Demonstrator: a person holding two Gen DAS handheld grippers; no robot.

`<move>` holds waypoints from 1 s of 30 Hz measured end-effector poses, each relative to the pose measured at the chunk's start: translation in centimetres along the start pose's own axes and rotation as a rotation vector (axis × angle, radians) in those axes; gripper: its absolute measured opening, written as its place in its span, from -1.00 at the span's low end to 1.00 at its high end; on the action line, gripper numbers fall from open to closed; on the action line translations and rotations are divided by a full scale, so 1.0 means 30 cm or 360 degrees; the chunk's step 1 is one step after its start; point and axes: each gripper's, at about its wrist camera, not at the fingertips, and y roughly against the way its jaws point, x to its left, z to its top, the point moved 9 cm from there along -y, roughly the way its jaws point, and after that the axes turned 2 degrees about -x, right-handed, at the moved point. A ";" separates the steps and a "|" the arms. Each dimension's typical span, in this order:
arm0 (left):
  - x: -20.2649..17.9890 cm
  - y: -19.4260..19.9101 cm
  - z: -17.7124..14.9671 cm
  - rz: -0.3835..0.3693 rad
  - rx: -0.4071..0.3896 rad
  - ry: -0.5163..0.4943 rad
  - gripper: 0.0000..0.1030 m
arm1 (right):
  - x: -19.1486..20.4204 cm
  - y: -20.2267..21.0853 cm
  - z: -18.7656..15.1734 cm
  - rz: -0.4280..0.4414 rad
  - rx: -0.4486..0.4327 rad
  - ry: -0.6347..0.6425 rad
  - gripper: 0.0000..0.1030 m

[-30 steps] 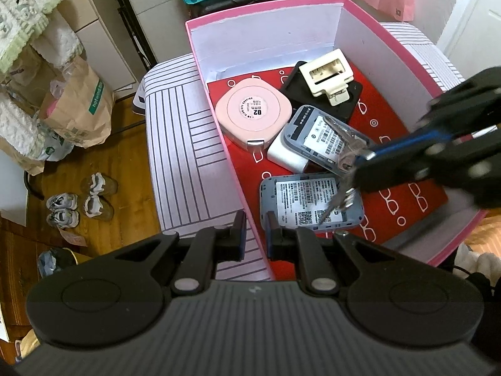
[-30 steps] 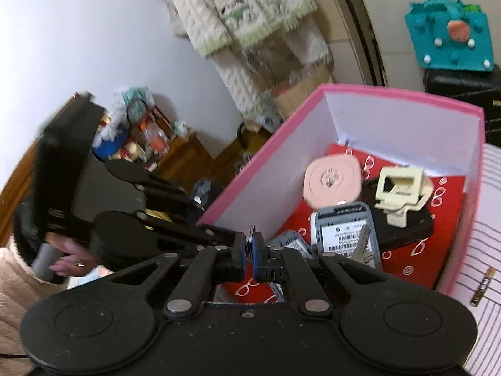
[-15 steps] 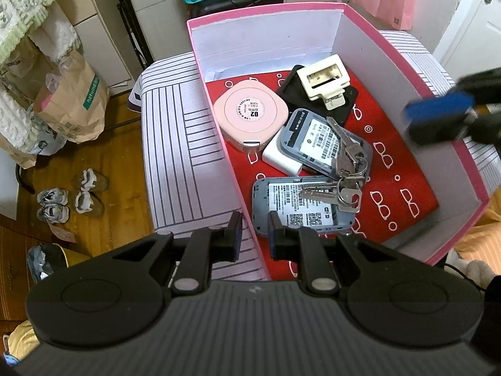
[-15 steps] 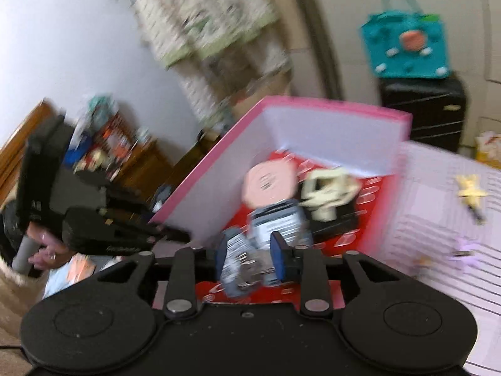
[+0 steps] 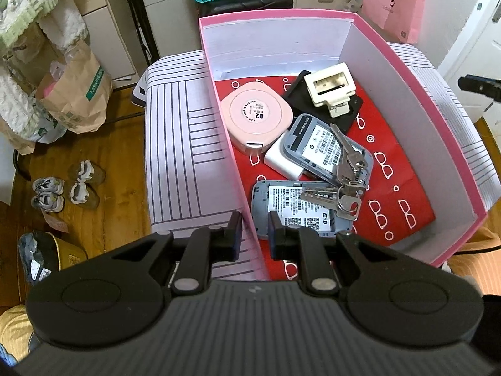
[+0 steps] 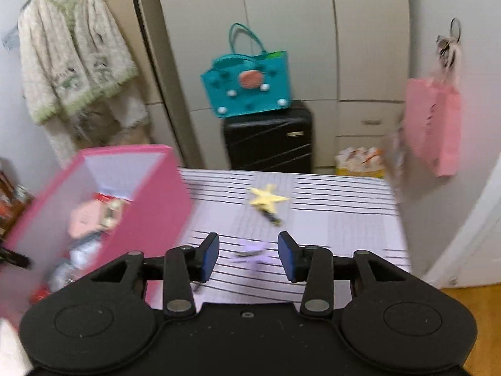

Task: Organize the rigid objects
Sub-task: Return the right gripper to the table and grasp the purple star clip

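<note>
Left hand-held gripper [image 5: 253, 233], seen from its own wrist camera, straddles the near left wall of the pink cardboard box [image 5: 416, 72], one finger outside and one inside; the pads stand slightly apart, and whether they actually press the wall is hard to judge. Ahead of it, on the red paper lining printed with white glasses [image 5: 400, 163], lie a grey-blue flat device with a printed label [image 5: 294, 206] just beyond the fingertips, a second grey-blue labelled device [image 5: 319, 147] farther on, and a bunch of silver keys on a ring [image 5: 347, 175] draped across both. A white rectangular block [image 5: 281, 163] is partly tucked beneath the farther device. Beyond that sit a rounded pink case marked 02 [image 5: 256, 114] and a cream plastic clip [image 5: 332, 89] lying on a black flat slab [image 5: 297, 94], mostly covered. The box stands on a desk with a lilac cloth striped in black [image 5: 175, 156]. At the far right edge only a dark tip with a blue pad shows, cut off by the frame.

Right hand-held gripper [image 6: 249, 255], in its own view, is spread wide with nothing between the blue pads. This view is motion-blurred. Directly ahead and between the fingers lies a purple star-shaped object [image 6: 253, 252], too smeared to make out; farther ahead is a yellow star-shaped clip [image 6: 267, 200]. To the left stands the pink box [image 6: 156, 206], its contents indistinct.
</note>
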 end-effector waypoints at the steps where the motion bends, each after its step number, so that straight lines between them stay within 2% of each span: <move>1: -0.002 0.001 -0.001 0.0008 0.0000 -0.0004 -0.72 | -0.017 -0.017 -0.019 -0.0024 -0.0003 0.0026 -0.03; 6: -0.003 0.000 0.000 0.0022 -0.0005 0.0016 -0.72 | -0.048 -0.103 -0.091 -0.0021 0.0025 0.0094 0.12; 12: 0.000 0.001 -0.001 0.0025 -0.0004 0.0040 -0.72 | -0.031 -0.216 -0.129 0.0086 0.0054 0.0074 0.28; 20: 0.002 0.004 -0.006 0.0027 -0.0016 0.0058 -0.72 | 0.006 -0.318 -0.132 0.0116 0.0046 0.0080 0.32; 24: 0.002 0.006 -0.008 0.0035 -0.0016 0.0063 -0.72 | 0.016 -0.346 -0.133 0.0082 0.0029 0.0155 0.35; 28: 0.000 0.008 -0.007 0.0048 -0.0017 0.0073 -0.72 | 0.031 -0.348 -0.138 0.0058 -0.0012 0.0245 0.31; 29: 0.001 0.008 -0.006 0.0048 -0.0016 0.0079 -0.72 | 0.036 -0.344 -0.138 0.0081 -0.0013 0.0246 0.08; 30: 0.002 0.008 -0.005 0.0047 -0.0014 0.0087 -0.72 | 0.040 -0.340 -0.137 0.0094 -0.0010 0.0257 0.03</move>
